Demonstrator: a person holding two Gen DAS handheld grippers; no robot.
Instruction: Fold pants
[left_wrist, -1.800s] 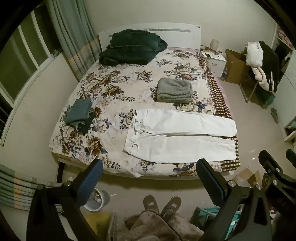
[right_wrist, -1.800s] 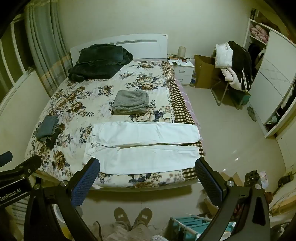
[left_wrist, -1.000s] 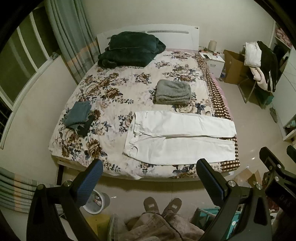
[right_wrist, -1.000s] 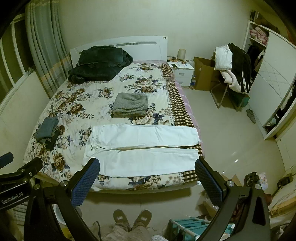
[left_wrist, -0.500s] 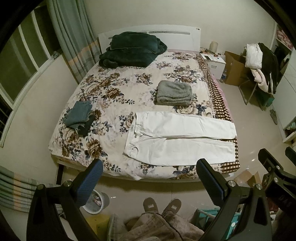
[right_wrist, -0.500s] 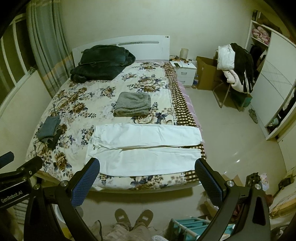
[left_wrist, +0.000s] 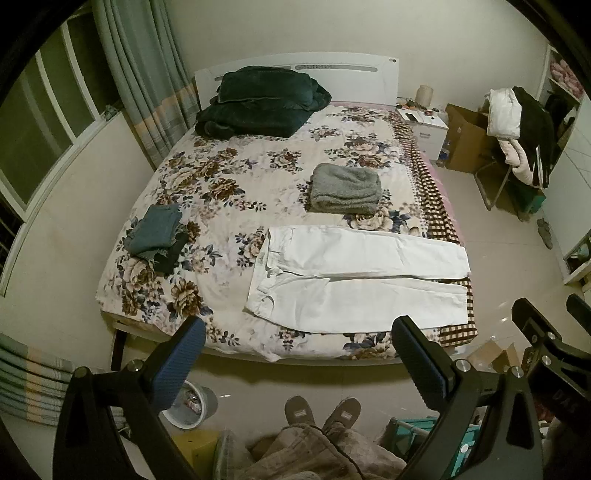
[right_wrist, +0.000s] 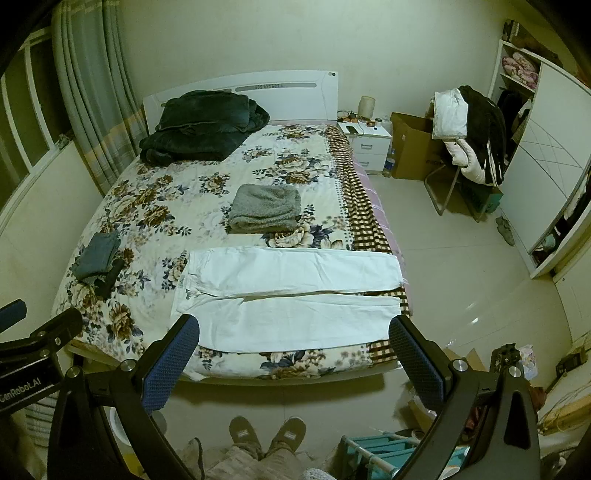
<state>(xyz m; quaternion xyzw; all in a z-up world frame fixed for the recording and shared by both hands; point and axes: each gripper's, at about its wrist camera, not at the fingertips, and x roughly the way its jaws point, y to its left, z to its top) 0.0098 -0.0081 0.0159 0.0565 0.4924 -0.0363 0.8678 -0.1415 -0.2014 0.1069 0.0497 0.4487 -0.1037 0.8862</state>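
White pants (left_wrist: 354, 280) lie flat on the floral bedspread (left_wrist: 229, 184) near the foot of the bed, waist to the left, both legs stretched to the right; they also show in the right wrist view (right_wrist: 291, 295). My left gripper (left_wrist: 297, 354) is open and empty, held high above the floor in front of the bed. My right gripper (right_wrist: 293, 354) is open and empty too, also short of the bed's edge. Neither touches the pants.
On the bed lie a folded grey garment (left_wrist: 345, 188), folded blue-grey clothes (left_wrist: 159, 232) at the left and a dark green blanket (left_wrist: 258, 103) by the headboard. A nightstand (right_wrist: 367, 147), cardboard box (right_wrist: 413, 147) and clothes-laden chair (right_wrist: 469, 140) stand right. My feet (right_wrist: 266, 432) are on the floor below.
Both views shift only slightly; the right gripper has edged a little closer to the bed. Both grippers stay open and the pants have not moved.
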